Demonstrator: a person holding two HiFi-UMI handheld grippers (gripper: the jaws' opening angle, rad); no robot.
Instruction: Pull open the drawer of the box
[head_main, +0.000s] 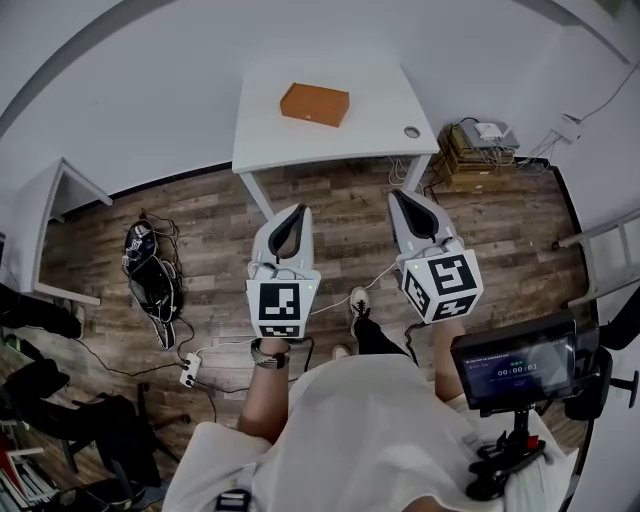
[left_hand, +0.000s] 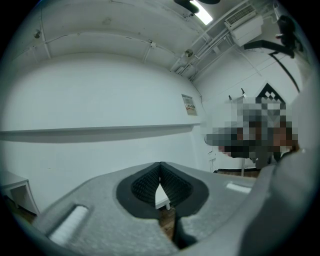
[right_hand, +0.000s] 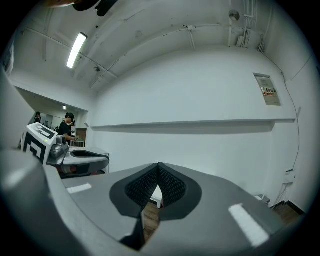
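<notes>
1. I'm standing back and looking steeply down at the white rectangular table on the far side of the scene.
2. The orange-brown flat rectangular box lies near the middle of the tabletop, a little to the left. From this height I cannot make out its drawer.
3. The only other thing up there is a small round grey disc, near the table's near right corner and well apart from the box.
4. My left gripper, grey with ribbed black pads, hangs over the brown wooden plank floor, short of the table's near edge. Its jaws are clenched tip to tip with nothing between them.
5. My right gripper is level with it on the right, its tip close under the table's near edge. It too is clamped tight and empty.
6. Neither gripper touches the table, and both are well apart from the box.
7. In both gripper views, a slit below the closed tips shows a sliver of white table and floor.
8. On the floor to the left lies a black tangle of cables and gear, and near me a white power strip.
9. Far right of the table stands a stack of brown cardboard boxes.
10. Near right, a small dark screen on a stand glows beside me.
</notes>
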